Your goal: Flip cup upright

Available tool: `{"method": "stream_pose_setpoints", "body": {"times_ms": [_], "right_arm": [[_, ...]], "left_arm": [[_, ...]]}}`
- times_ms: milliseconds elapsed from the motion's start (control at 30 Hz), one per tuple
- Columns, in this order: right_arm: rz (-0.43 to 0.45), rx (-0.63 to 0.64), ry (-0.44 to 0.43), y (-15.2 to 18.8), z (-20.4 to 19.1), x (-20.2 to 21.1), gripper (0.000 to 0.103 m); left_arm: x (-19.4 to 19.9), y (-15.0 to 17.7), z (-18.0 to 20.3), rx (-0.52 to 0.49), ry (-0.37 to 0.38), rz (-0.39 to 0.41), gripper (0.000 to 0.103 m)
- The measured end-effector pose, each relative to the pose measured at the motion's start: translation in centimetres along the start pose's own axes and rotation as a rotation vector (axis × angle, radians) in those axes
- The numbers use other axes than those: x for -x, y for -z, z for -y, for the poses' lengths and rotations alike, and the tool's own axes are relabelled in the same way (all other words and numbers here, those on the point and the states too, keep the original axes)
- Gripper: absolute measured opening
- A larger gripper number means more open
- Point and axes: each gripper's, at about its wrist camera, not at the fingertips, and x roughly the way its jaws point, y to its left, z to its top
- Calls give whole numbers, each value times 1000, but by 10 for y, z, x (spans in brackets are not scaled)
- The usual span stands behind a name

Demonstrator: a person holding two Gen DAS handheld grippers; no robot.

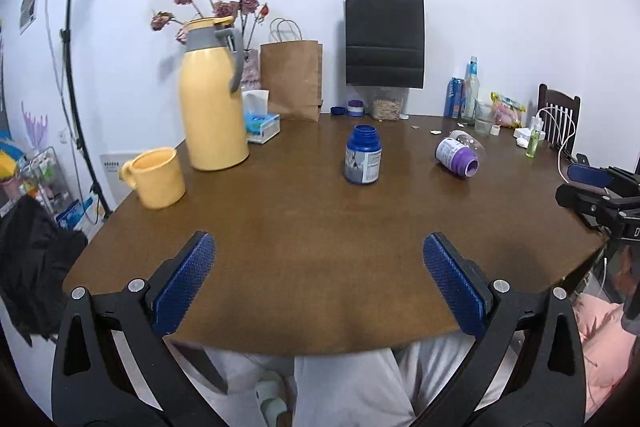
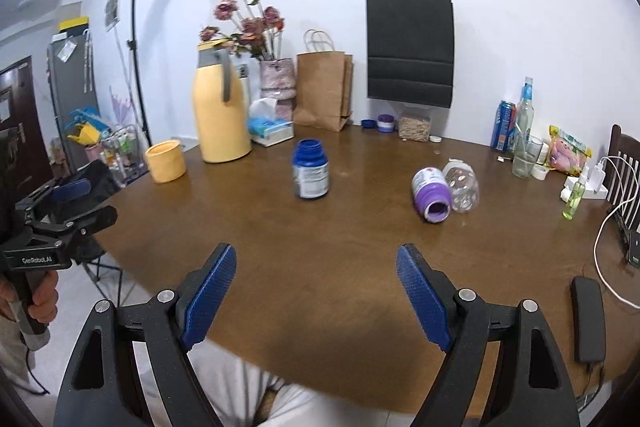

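A yellow cup (image 1: 157, 178) with a handle stands upright on the brown table (image 1: 320, 247) at the far left, beside a tall yellow thermos jug (image 1: 212, 99). It also shows in the right wrist view (image 2: 165, 161), next to the jug (image 2: 220, 107). My left gripper (image 1: 319, 259) is open and empty, held over the table's near edge, well short of the cup. My right gripper (image 2: 316, 275) is open and empty, also at the near edge. Each gripper shows at the side of the other's view.
A blue bottle (image 1: 362, 155) stands open mid-table. A purple bottle (image 1: 458, 155) and a clear jar (image 2: 464, 185) lie on their sides at the right. Paper bags, a tissue box (image 1: 262, 125), flowers and bottles line the back. A cable and black device (image 2: 587, 319) lie right.
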Motion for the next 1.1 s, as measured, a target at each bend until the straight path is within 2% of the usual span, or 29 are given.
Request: {"method": "stream_pose_setpoints", "body": {"times_ms": [167, 333, 500, 1100], "right_arm": [[7, 5, 23, 25, -22, 17, 87], [-27, -12, 31, 49, -36, 23, 87], [-39, -87, 0, 69, -39, 22, 87], [-19, -104, 6, 70, -45, 20, 87]], "left_arm": [[21, 11, -6, 51, -38, 38, 103], [30, 20, 2, 13, -53, 66, 103], [30, 29, 2, 94, 20, 26, 103], [33, 30, 12, 52, 10, 29, 103]]}}
